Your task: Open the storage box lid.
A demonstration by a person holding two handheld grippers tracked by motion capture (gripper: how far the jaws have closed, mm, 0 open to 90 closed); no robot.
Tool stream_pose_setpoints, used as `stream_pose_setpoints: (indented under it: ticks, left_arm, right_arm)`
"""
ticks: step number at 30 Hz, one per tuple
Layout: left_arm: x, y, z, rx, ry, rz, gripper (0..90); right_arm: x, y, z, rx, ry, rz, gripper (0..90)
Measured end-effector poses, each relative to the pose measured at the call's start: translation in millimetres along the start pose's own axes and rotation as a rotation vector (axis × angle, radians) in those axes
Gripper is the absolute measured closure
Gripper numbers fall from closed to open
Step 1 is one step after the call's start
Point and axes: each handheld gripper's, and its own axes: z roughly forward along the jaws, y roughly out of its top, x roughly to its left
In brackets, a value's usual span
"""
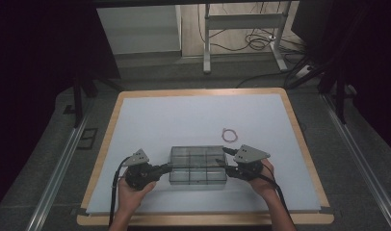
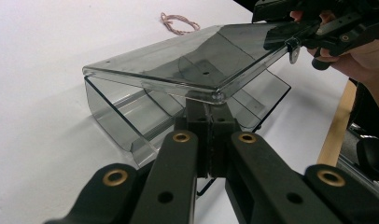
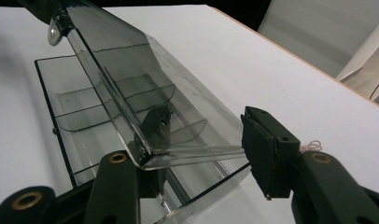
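On the white mat (image 1: pixel 193 120) covering the wooden table (image 1: pixel 107 144), toward my side of it, a smoky clear plastic organizer box (image 1: pixel 198 166) is sitting with its divided compartments showing. I am working it from both ends: my left gripper (image 1: pixel 165 168) is coming at its left short side and my right gripper (image 1: pixel 226 169) at its right short side, each hand wrapped around its tool just behind.

Seen from the left gripper view, the box lid (image 2: pixel 197 58) is standing partly raised, tilting up off the tray (image 2: pixel 120 119) beneath it. The left gripper (image 2: pixel 211 109) is clamping its jaws tight on the near corner of that lid, with the pads pinching the rim. Farther off in the same view, the right gripper (image 2: pixel 299 39) is meeting the opposite end of the lid, beside a small metal catch.

Through the right gripper view, the lid (image 3: pixel 150 84) is slanting up and away from me, its near edge lying between the right gripper's (image 3: pixel 204 156) jaws. One finger is sitting against the lid's corner, while the other pad (image 3: pixel 262 154) is standing a little apart from the plastic, so the jaws are not gripping it.

Beyond the box, toward the right, a small loop of pinkish string (image 1: pixel 229 134) is lying on the mat, well apart from everything else.
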Motion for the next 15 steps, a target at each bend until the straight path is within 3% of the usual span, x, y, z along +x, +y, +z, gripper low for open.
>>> stream_pose_setpoints:
  ticks: [7,15]
  left_arm:
    - [-0.7,-0.1,-3.0,-0.008,0.006,0.002,89.3]
    - [-2.8,-3.6,-15.6,-0.006,0.029,0.022,79.1]
  right_arm:
    - [-1.3,-0.4,-0.9,-0.02,0.014,0.011,52.1]
    - [-4.6,-2.4,-2.6,-0.04,0.016,0.037,53.8]
